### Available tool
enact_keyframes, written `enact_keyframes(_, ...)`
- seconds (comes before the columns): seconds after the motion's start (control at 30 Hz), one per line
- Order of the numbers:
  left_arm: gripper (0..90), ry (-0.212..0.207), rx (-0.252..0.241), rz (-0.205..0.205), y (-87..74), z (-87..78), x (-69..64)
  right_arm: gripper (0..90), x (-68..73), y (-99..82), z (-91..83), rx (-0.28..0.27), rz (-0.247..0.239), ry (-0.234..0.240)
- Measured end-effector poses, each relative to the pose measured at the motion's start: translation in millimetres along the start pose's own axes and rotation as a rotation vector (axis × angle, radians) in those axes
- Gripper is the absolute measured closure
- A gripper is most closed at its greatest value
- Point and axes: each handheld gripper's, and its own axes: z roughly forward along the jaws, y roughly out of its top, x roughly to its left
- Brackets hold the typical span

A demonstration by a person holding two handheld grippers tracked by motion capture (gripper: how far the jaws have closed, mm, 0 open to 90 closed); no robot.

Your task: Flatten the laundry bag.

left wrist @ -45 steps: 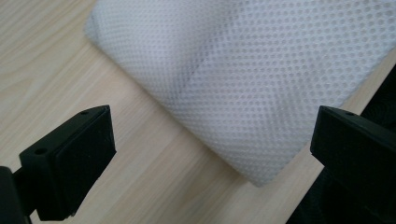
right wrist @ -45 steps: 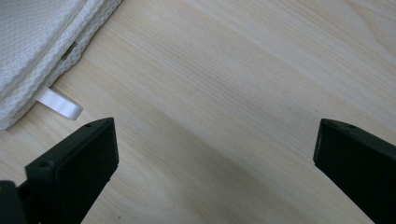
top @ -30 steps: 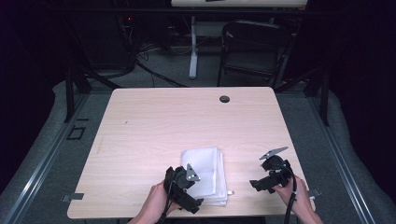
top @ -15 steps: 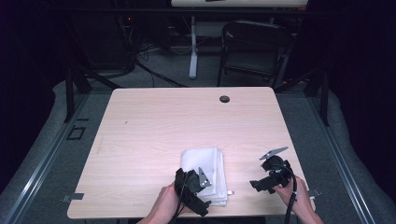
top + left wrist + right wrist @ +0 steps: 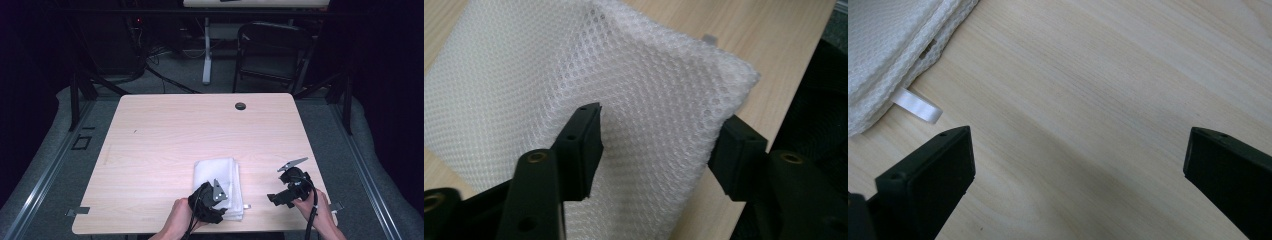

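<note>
Your left gripper (image 5: 654, 150) has just been closing its jaws around the near corner of the folded white mesh cloth (image 5: 574, 75), the fabric bunching between them though one pad is not yet pressing on it. Your right gripper (image 5: 1078, 175) is hovering with jaws spread wide over bare wooden table (image 5: 1108, 75), lower right in the high view. A blank white ribbon tab (image 5: 918, 106) is sticking out of the cloth's edge; no writing is readable.
</note>
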Motion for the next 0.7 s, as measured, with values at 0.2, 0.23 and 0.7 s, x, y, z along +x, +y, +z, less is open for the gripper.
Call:
enact_keyframes(0.2, 73.1, -0.012, -0.026, 0.018, -1.6, -3.0, -0.3, 0.2, 1.8, 1.9, -2.2, 0.019, -0.019, 0.02)
enact_keyframes(0.23, 77.3, -0.013, -0.039, 0.022, -2.0, -3.9, -0.3, 0.3, 2.5, 2.1, -2.5, 0.017, -0.021, 0.022)
enact_keyframes(0.7, 87.0, -0.021, -0.129, -0.035, -8.7, -21.5, 8.3, 38.2, 15.2, 7.3, -5.1, -0.004, -0.032, 0.045)
